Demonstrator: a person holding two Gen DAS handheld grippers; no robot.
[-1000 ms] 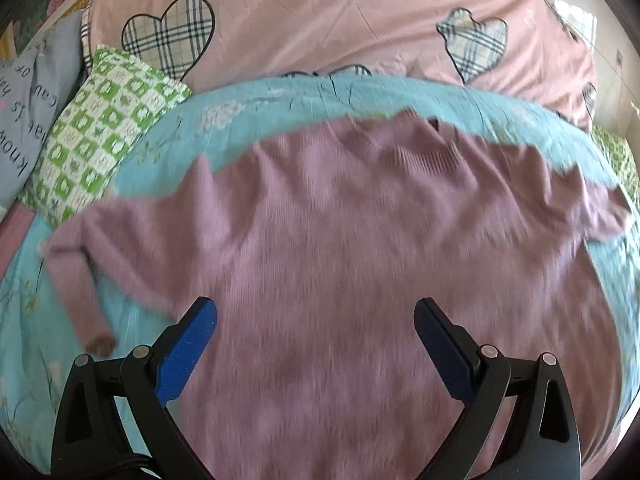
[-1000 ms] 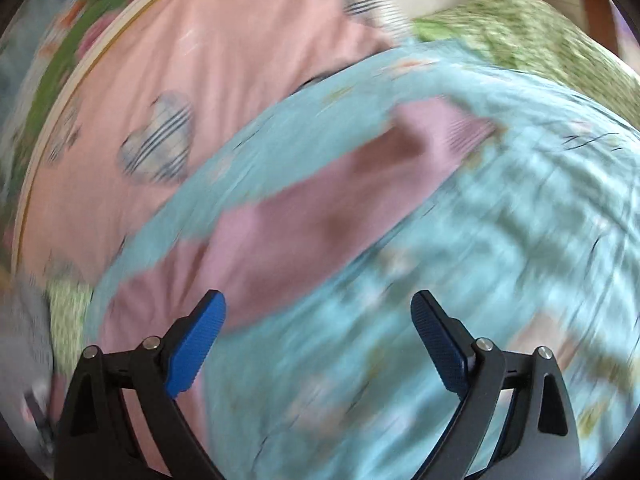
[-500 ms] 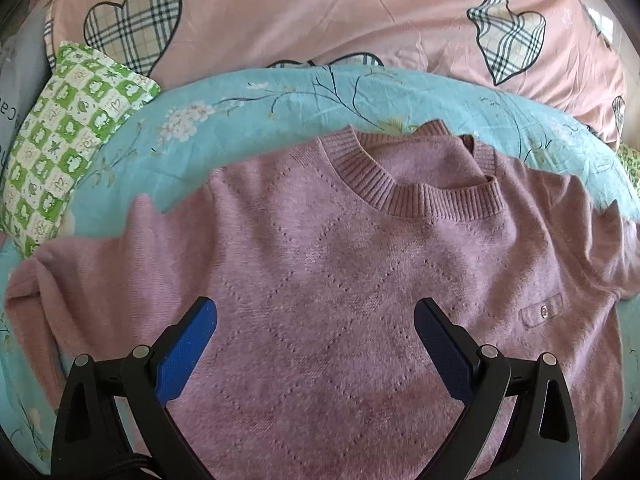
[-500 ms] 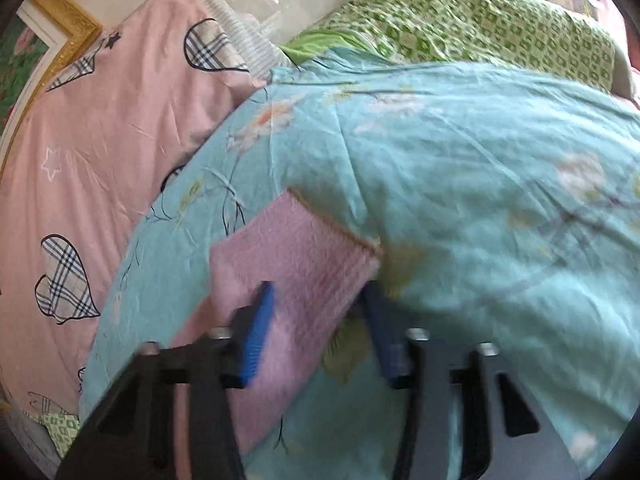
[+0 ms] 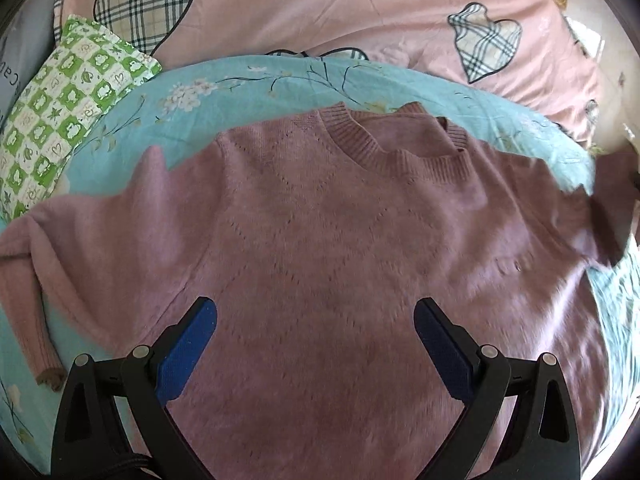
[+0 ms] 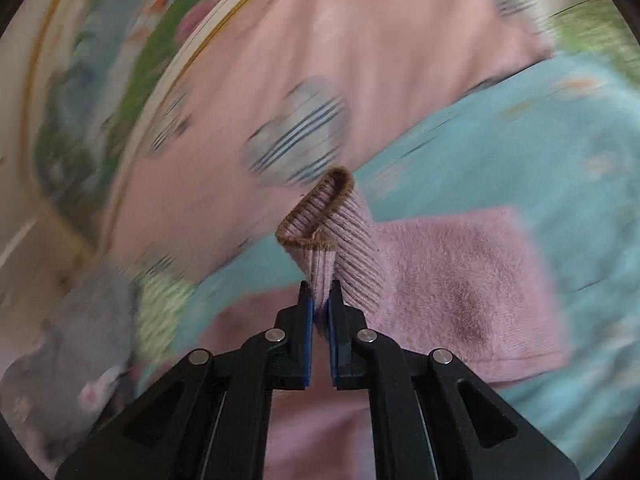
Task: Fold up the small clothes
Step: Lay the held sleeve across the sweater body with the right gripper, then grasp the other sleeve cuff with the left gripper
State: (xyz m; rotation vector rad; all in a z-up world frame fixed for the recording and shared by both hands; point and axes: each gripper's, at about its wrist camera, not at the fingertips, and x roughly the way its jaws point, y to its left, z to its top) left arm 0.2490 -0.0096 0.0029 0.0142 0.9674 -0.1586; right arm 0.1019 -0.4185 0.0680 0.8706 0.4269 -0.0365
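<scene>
A mauve knit sweater (image 5: pixel 320 240) lies face up on a turquoise flowered bedspread (image 5: pixel 240 80), neck away from me. Its left sleeve (image 5: pixel 28 288) bends down at the left edge. My left gripper (image 5: pixel 316 344) is open and empty, hovering over the sweater's lower chest. My right gripper (image 6: pixel 319 312) is shut on the ribbed cuff (image 6: pixel 320 224) of the right sleeve (image 6: pixel 460 284) and holds it lifted off the bedspread (image 6: pixel 520 140). In the left wrist view that raised sleeve (image 5: pixel 608 208) is a dark blur at the right edge.
A pink duvet with plaid hearts (image 5: pixel 340 8) lies behind the bedspread. A green and white checked pillow (image 5: pixel 64 112) sits at the left. A grey cloth (image 6: pixel 80 340) shows blurred at the left of the right wrist view.
My right gripper has shut on the right sleeve's cuff and lifted it, swinging left. The left gripper pulled back slightly and stays open over the sweater.
</scene>
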